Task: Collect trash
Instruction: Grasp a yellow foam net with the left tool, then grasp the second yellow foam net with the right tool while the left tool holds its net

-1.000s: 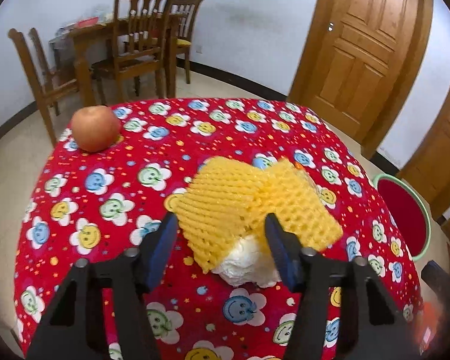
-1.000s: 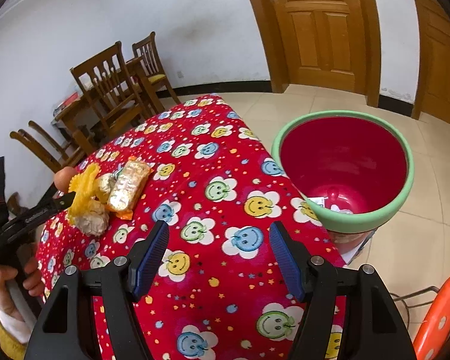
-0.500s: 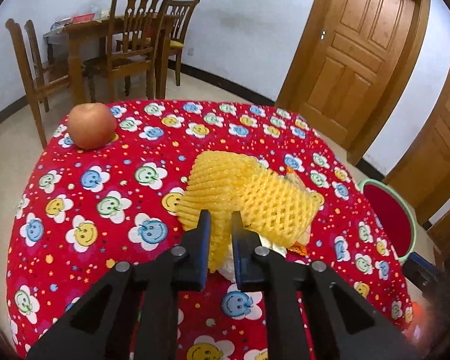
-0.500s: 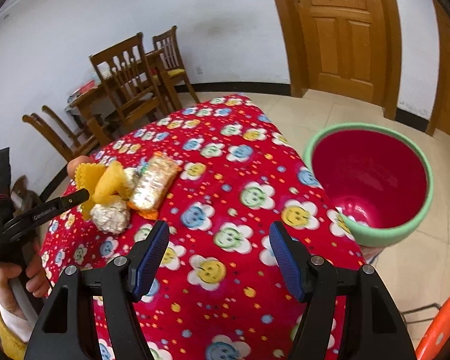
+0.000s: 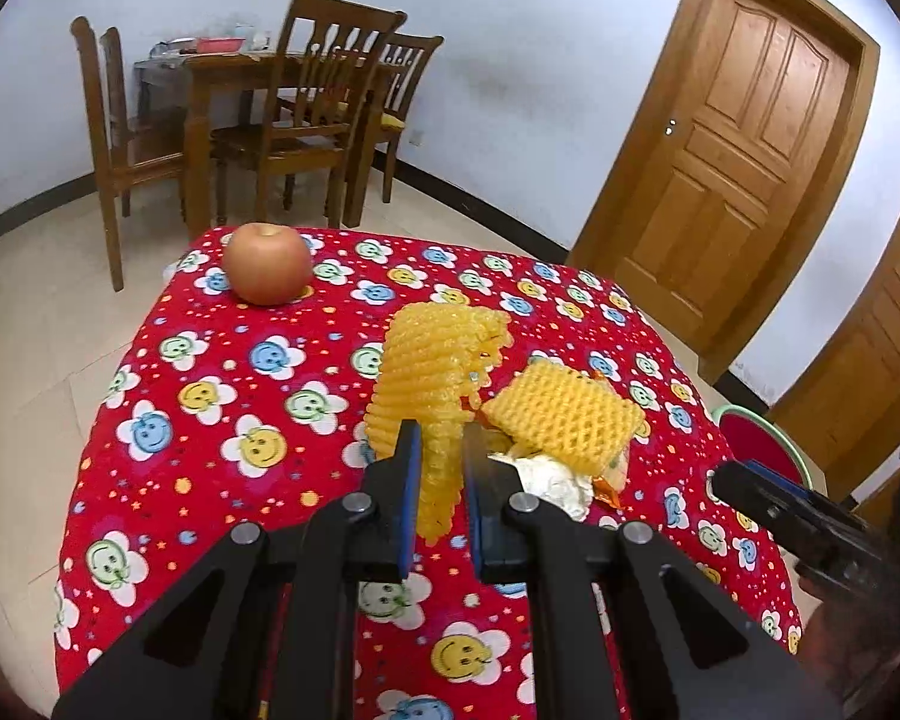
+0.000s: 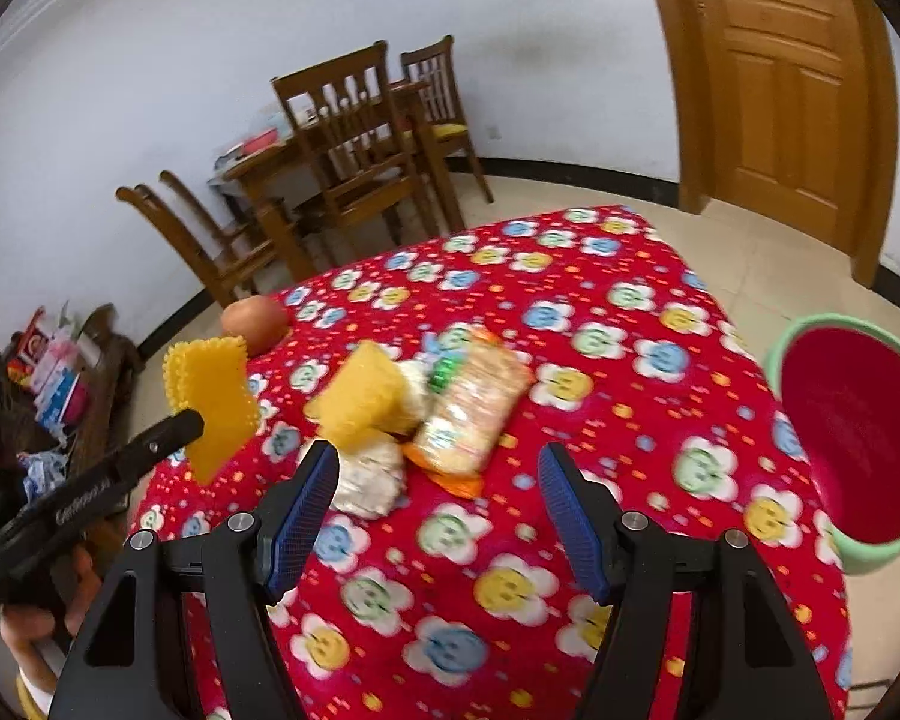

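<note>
The step in hand is the pick-up of one piece of trash: the left hand-held gripper (image 5: 439, 450) is clamped on a yellow foam net (image 5: 444, 372) and holds it just above the tabletop (image 5: 210, 372), on the apple (image 5: 266, 263) side of the trash pile (image 6: 426, 414). Next, I judge, the net must go to the red bin (image 6: 858, 438) – well apart, beyond the pile. The right hand-held gripper (image 6: 438, 504) stands wide and empty, just before the pile.
</note>
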Demonstrator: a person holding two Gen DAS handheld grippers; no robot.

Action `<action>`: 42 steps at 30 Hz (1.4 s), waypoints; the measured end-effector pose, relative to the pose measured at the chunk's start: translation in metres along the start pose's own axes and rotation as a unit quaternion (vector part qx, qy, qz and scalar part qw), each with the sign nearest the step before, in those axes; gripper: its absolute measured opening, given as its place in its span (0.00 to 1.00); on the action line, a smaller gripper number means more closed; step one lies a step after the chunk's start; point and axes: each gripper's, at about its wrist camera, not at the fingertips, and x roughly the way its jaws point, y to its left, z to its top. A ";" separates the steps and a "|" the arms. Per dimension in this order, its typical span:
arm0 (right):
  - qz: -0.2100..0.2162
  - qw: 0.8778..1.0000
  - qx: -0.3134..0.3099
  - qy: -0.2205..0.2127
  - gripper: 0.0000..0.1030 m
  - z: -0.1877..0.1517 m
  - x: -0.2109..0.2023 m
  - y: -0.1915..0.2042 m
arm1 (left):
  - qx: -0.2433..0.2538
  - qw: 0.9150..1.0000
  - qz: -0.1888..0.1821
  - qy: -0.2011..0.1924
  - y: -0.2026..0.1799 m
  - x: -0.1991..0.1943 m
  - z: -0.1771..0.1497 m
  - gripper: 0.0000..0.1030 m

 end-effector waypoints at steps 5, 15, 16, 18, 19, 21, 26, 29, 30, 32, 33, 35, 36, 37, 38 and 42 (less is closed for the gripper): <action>0.005 1.000 -0.015 0.019 0.68 0.011 0.028 0.019 | -0.012 1.000 -0.004 0.000 0.009 -0.002 -0.002 0.12; 0.007 0.998 -0.034 0.045 0.23 0.015 0.056 0.027 | -0.020 1.000 -0.014 -0.002 0.016 0.001 -0.005 0.12; 0.008 0.999 -0.035 0.040 0.15 0.014 0.054 0.028 | -0.021 1.000 -0.015 -0.002 0.016 0.001 -0.005 0.12; 0.012 0.999 -0.043 0.029 0.09 0.014 0.049 0.030 | -0.023 1.000 -0.016 -0.001 0.017 0.001 -0.005 0.12; 0.014 0.999 -0.046 0.023 0.07 0.014 0.046 0.030 | -0.023 1.000 -0.017 -0.001 0.017 0.002 -0.006 0.12; 0.019 0.998 -0.050 0.014 0.03 0.015 0.040 0.032 | -0.023 1.000 -0.017 0.000 0.016 0.002 -0.006 0.12; 0.028 0.998 -0.054 -0.014 0.01 0.017 0.019 0.034 | -0.018 1.000 -0.022 -0.006 0.010 -0.005 -0.005 0.12; 0.032 0.998 -0.050 -0.027 0.01 0.017 0.007 0.032 | -0.011 1.000 -0.027 -0.012 0.002 -0.011 -0.003 0.12; 0.032 0.998 -0.047 -0.032 0.01 0.017 0.003 0.030 | -0.009 0.999 -0.029 -0.013 -0.001 -0.014 -0.003 0.12; 0.033 0.998 -0.042 -0.040 0.01 0.017 -0.005 0.026 | -0.006 0.999 -0.035 -0.015 -0.007 -0.018 -0.002 0.12; 0.032 0.998 -0.040 -0.042 0.01 0.017 -0.007 0.024 | -0.005 0.999 -0.037 -0.016 -0.009 -0.019 -0.002 0.12; 0.034 0.998 -0.034 -0.041 0.01 0.017 -0.008 0.019 | -0.002 0.999 -0.040 -0.017 -0.014 -0.021 -0.002 0.12; 0.036 0.998 -0.029 -0.038 0.03 0.018 -0.008 0.017 | -0.001 0.999 -0.040 -0.017 -0.016 -0.022 -0.001 0.12; 0.036 0.998 -0.026 -0.034 0.04 0.018 -0.006 0.014 | -0.001 0.999 -0.040 -0.018 -0.017 -0.022 -0.001 0.12; 0.034 0.999 -0.022 -0.031 0.05 0.018 -0.004 0.012 | 0.000 0.999 -0.040 -0.018 -0.018 -0.022 -0.001 0.12; 0.035 0.999 0.001 -0.018 0.26 0.017 0.006 0.005 | -0.002 0.999 -0.034 -0.012 -0.018 -0.020 -0.003 0.12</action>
